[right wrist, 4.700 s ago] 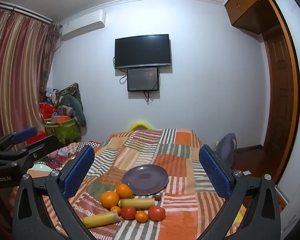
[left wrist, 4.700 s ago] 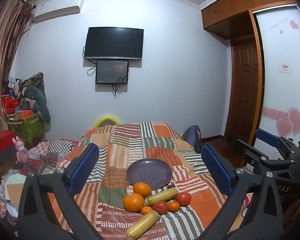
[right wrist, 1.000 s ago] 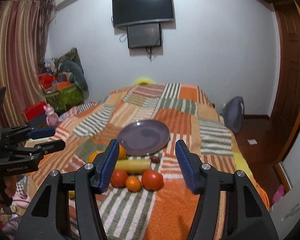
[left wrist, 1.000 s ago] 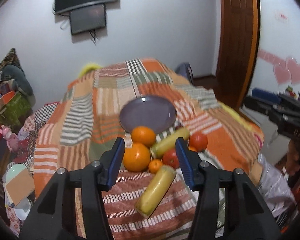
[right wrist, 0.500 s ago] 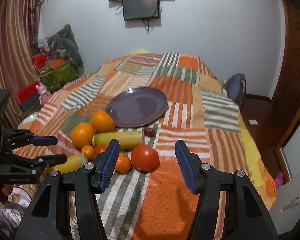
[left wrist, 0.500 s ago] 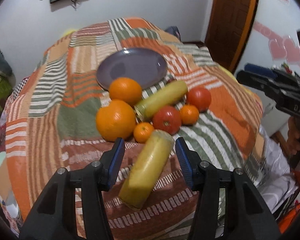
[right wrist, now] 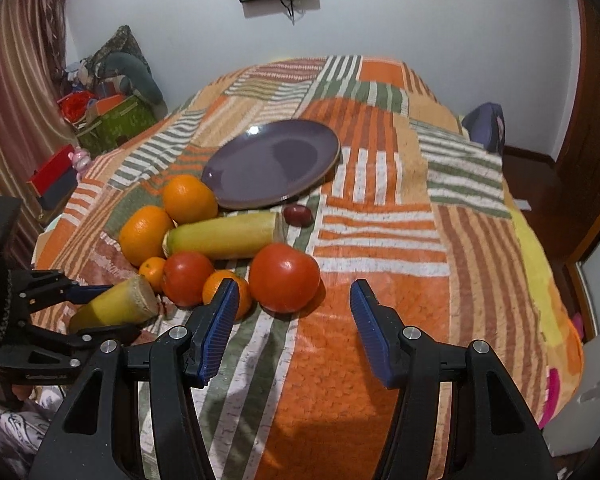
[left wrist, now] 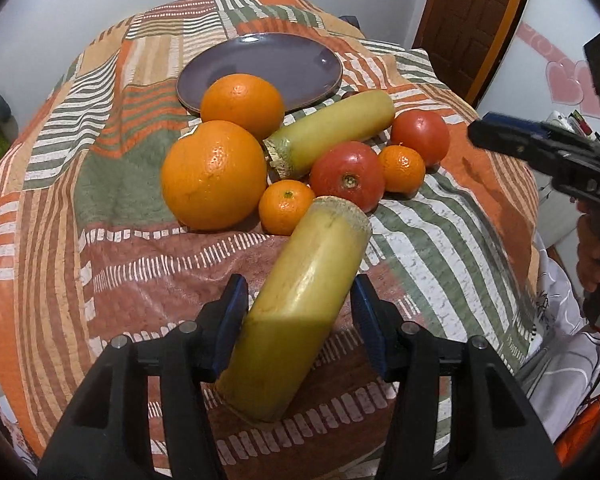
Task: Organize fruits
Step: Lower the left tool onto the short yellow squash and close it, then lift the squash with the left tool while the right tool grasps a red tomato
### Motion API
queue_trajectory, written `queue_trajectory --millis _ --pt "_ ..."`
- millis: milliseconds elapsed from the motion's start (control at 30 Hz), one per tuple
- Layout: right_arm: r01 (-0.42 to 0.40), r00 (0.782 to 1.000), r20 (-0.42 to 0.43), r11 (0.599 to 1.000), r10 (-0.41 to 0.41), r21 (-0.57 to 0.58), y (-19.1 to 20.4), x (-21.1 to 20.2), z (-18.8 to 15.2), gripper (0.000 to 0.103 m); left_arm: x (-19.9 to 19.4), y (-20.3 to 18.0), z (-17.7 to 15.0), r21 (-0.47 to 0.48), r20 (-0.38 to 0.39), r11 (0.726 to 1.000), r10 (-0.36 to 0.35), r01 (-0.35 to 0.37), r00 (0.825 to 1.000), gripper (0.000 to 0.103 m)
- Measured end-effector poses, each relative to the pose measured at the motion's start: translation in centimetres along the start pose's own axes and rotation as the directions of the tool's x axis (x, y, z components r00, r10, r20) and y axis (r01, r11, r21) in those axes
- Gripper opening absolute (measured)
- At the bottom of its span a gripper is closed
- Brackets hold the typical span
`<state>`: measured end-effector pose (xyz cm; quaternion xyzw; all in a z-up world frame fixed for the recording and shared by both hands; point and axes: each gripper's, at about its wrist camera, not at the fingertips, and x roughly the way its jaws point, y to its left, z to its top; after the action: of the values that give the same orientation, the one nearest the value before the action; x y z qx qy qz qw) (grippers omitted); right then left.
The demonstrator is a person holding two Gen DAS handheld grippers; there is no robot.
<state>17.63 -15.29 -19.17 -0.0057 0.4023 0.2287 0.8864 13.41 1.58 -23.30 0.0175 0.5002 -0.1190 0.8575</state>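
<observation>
Since the earliest frames both grippers have narrowed from wide open and descended toward the bedspread, the left gripper (left wrist: pixel 298 316) now straddling the nearest yellow-green cane piece (left wrist: pixel 300 308), contact apparently not yet made, the right gripper (right wrist: pixel 294 328) now low beside the large tomato (right wrist: pixel 285 277).

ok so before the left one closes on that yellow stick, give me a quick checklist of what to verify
1. Yellow stick sits between the left gripper fingers: ok.
2. Pads touching it on both sides: cannot tell.
3. Stick free of neighbours: not ok, its far end sits against the small orange and a tomato.
4. Plate bare for a drop: ok.
5. Right gripper out of the way: ok, open, near the front tomato.
</observation>
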Motion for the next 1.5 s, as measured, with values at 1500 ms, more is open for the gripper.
queue_trajectory --millis 1500 --pt "-0.123 0.988 -0.083 0.987 0.132 0.103 -0.5 4.3 0.6 0.048 -0.2 2.3 0.7 -0.094 -0.038 0.995 -0.023 0.019 0.999 0.039"
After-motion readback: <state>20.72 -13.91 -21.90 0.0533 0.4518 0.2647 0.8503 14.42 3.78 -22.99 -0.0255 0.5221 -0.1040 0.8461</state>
